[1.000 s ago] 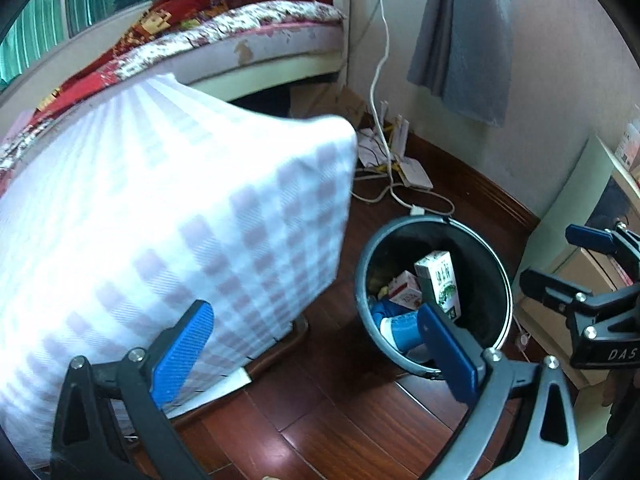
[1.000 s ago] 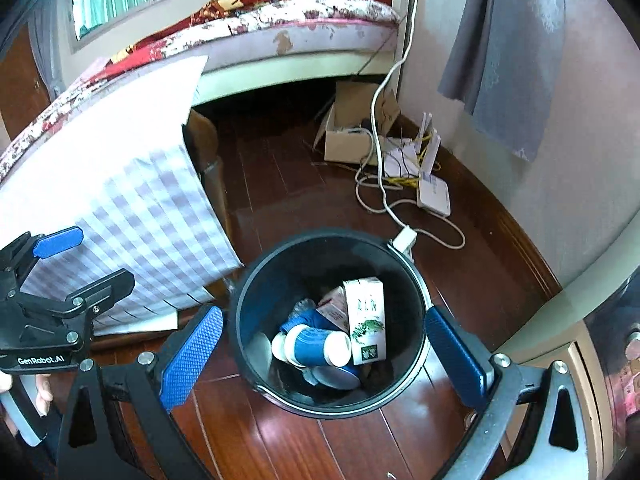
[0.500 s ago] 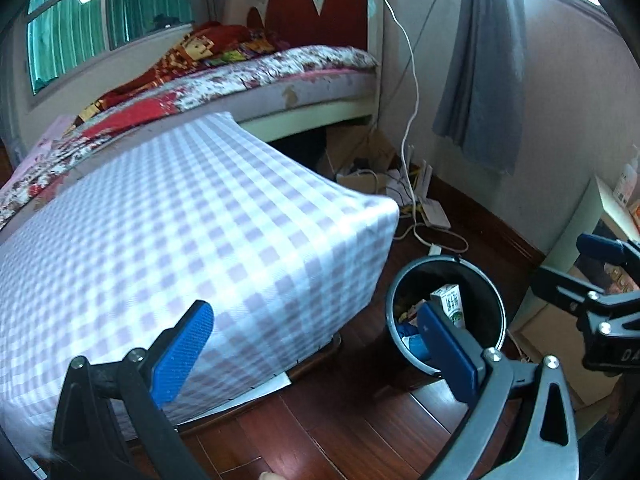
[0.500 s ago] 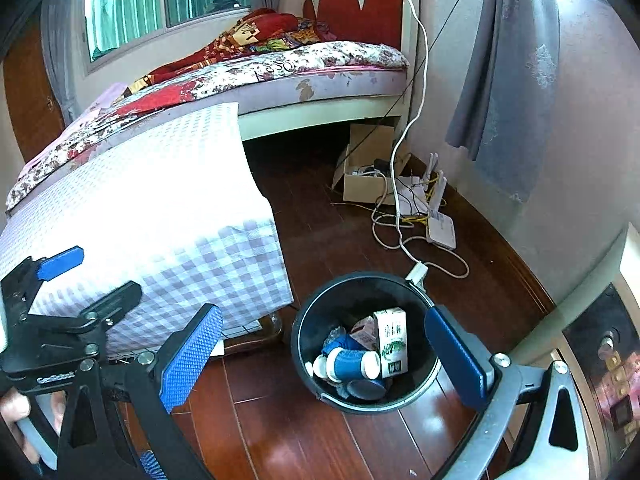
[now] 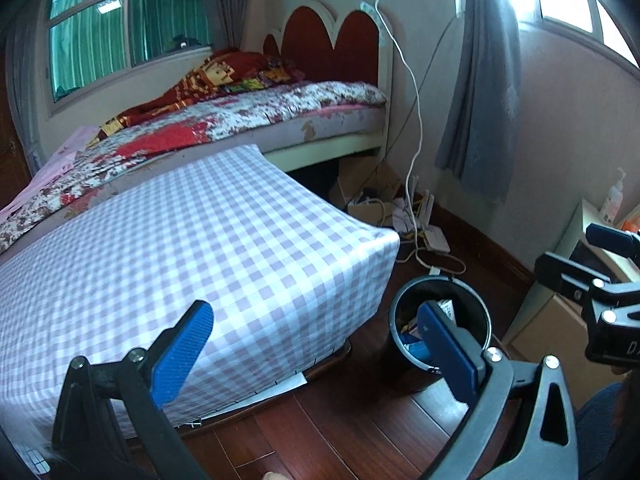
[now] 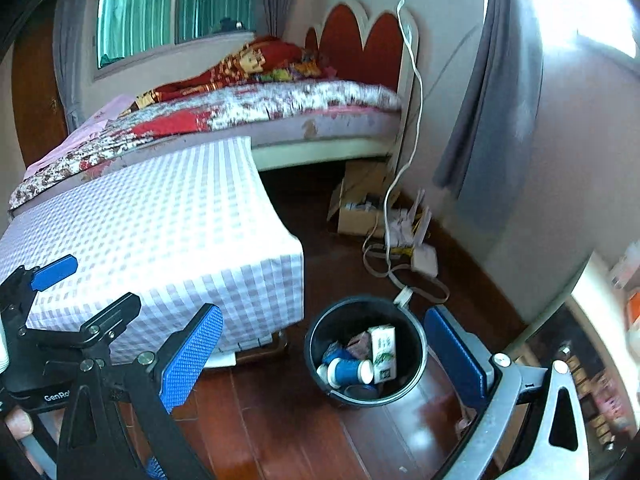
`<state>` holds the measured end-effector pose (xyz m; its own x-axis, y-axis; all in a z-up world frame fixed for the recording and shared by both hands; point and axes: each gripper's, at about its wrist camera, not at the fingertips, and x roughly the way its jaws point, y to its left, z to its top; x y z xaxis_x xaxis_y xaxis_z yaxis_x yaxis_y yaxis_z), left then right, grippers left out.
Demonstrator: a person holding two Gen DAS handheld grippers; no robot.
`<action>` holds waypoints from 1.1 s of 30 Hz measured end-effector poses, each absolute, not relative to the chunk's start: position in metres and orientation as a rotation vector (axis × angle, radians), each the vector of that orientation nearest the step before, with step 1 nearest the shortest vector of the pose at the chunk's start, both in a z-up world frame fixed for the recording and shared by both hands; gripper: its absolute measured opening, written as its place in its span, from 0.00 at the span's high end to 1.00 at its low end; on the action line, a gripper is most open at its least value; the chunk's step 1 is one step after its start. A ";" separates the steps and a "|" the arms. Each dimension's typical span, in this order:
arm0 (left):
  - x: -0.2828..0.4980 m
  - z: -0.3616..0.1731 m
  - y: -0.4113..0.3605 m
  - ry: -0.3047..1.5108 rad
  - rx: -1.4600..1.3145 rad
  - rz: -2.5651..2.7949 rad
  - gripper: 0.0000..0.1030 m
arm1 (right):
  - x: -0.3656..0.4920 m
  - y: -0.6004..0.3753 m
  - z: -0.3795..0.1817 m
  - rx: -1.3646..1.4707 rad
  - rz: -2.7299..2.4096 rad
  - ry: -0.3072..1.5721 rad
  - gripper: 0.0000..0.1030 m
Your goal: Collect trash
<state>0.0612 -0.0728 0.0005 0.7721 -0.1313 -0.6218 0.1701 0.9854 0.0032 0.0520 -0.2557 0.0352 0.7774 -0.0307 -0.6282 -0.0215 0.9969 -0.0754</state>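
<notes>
the trash bin [image 6: 362, 350] stands on the floor beside the checkered table [image 6: 160, 232] and already holds a milk carton [image 6: 383, 354] and blue cups [image 6: 346, 370]. left gripper [image 5: 312, 354] and right gripper [image 6: 320, 354] are wide apart, empty. i see no trash left outside, so it seems nearly done.

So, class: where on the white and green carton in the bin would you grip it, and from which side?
Grip the carton across its narrow sides near the top end, coming from straight above through the open bin. It leans upright against the other trash, with the blue cup lying beside it.
</notes>
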 end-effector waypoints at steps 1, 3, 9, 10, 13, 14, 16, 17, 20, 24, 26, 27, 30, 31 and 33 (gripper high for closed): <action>0.058 0.005 -0.070 0.663 0.052 -0.164 0.01 | 0.049 -0.254 0.039 -0.086 -0.007 0.672 0.01; 0.049 0.014 -0.066 0.640 0.047 -0.165 0.01 | 0.039 -0.247 0.049 -0.098 -0.005 0.640 0.01; 0.019 0.038 -0.064 0.563 0.071 -0.172 0.01 | 0.015 -0.243 0.065 -0.074 -0.003 0.607 0.01; 0.014 0.041 -0.063 0.547 0.076 -0.166 0.01 | 0.011 -0.242 0.067 -0.068 0.000 0.603 0.01; 0.005 0.047 -0.060 0.527 0.073 -0.153 0.01 | -0.001 -0.244 0.072 -0.060 -0.009 0.595 0.01; 0.004 0.048 -0.059 0.524 0.072 -0.150 0.01 | -0.005 -0.246 0.074 -0.057 -0.015 0.593 0.01; 0.003 0.050 -0.057 0.520 0.071 -0.141 0.01 | -0.011 -0.250 0.076 -0.051 -0.025 0.587 0.01; 0.003 0.050 -0.056 0.520 0.069 -0.140 0.01 | -0.013 -0.252 0.077 -0.046 -0.029 0.584 0.01; 0.003 0.051 -0.056 0.523 0.063 -0.138 0.01 | -0.018 -0.257 0.079 -0.036 -0.042 0.579 0.01; 0.003 0.052 -0.057 0.522 0.061 -0.136 0.01 | -0.019 -0.259 0.078 -0.026 -0.046 0.581 0.01; 0.003 0.052 -0.057 0.521 0.053 -0.139 0.01 | -0.018 -0.260 0.077 -0.026 -0.049 0.584 0.01; 0.003 0.051 -0.057 0.524 0.052 -0.141 0.01 | -0.018 -0.260 0.076 -0.023 -0.051 0.584 0.01; 0.003 0.050 -0.058 0.531 0.049 -0.149 0.01 | -0.019 -0.263 0.077 -0.012 -0.048 0.583 0.01; 0.003 0.049 -0.059 0.534 0.053 -0.147 0.01 | -0.020 -0.262 0.077 -0.011 -0.050 0.583 0.01; 0.003 0.049 -0.061 0.536 0.054 -0.149 0.01 | -0.021 -0.264 0.077 -0.009 -0.053 0.583 0.01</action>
